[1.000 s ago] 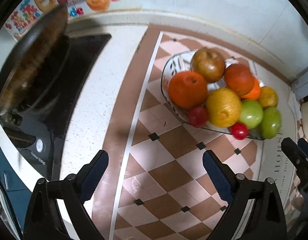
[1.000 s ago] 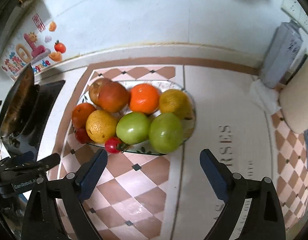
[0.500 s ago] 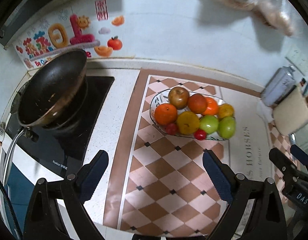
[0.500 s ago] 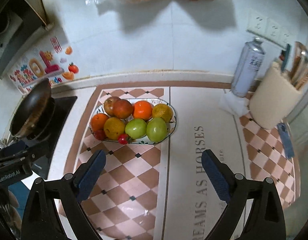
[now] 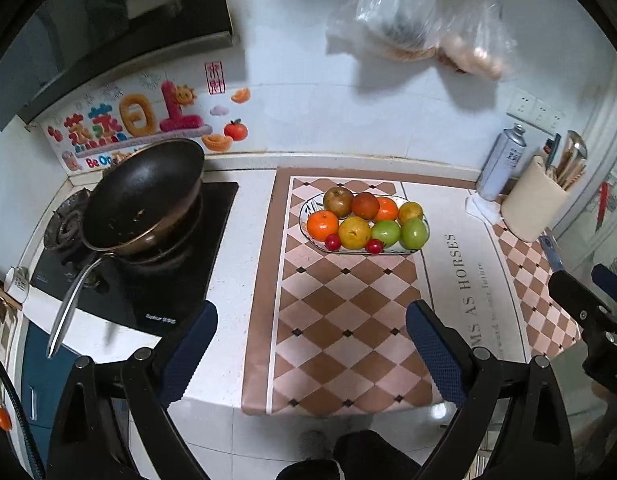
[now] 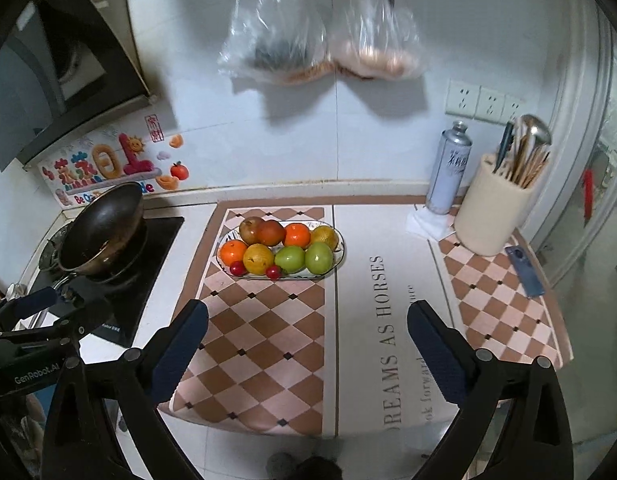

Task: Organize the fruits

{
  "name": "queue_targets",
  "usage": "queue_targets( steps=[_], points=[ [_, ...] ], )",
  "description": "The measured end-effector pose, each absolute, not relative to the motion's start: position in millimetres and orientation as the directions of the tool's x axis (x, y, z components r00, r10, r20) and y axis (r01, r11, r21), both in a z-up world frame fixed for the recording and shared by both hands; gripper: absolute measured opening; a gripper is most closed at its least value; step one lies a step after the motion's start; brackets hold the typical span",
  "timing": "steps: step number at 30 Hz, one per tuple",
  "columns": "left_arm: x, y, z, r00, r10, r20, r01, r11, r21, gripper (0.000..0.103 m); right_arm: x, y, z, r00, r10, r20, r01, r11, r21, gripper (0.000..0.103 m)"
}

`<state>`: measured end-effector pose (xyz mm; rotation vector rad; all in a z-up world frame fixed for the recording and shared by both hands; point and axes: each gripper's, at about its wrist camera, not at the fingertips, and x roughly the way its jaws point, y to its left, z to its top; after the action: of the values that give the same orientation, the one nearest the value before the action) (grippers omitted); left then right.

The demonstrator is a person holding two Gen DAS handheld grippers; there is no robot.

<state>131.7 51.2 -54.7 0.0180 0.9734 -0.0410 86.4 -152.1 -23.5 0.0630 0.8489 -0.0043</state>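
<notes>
We hold both the left hand-held gripper [image 5: 310, 340] and right hand-held gripper [image 6: 308, 340] wide open, empty. All fruits [image 6: 278, 252] sit on the plate [image 6: 340, 246] well ahead; task looks complete.

We are in a home kitchen: a wok [image 5: 142, 192] sits on the stove [image 5: 148, 280], with a utensil crock [image 6: 494, 208] right of it.
</notes>
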Motion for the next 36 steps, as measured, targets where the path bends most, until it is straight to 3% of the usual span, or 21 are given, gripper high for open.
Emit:
queue_targets(
  steps=[19, 36],
  points=[
    [64.1, 43.4, -9.3, 0.618, -0.037, -0.785, 0.008, 0.999, -0.040, 0.097, 16.3, -151.3, 27.7, 0.694, 0.082, -0.715, -0.043, 0.996, 0.073, 0.103],
    [110.0, 36.7, -31.5, 0.599, 0.018, -0.800, -0.032, 0.999, -0.001, 0.102, 74.6, -168.2, -2.0, 0.662, 0.078, -0.745, -0.015, 0.996, 0.091, 0.103]
  ],
)
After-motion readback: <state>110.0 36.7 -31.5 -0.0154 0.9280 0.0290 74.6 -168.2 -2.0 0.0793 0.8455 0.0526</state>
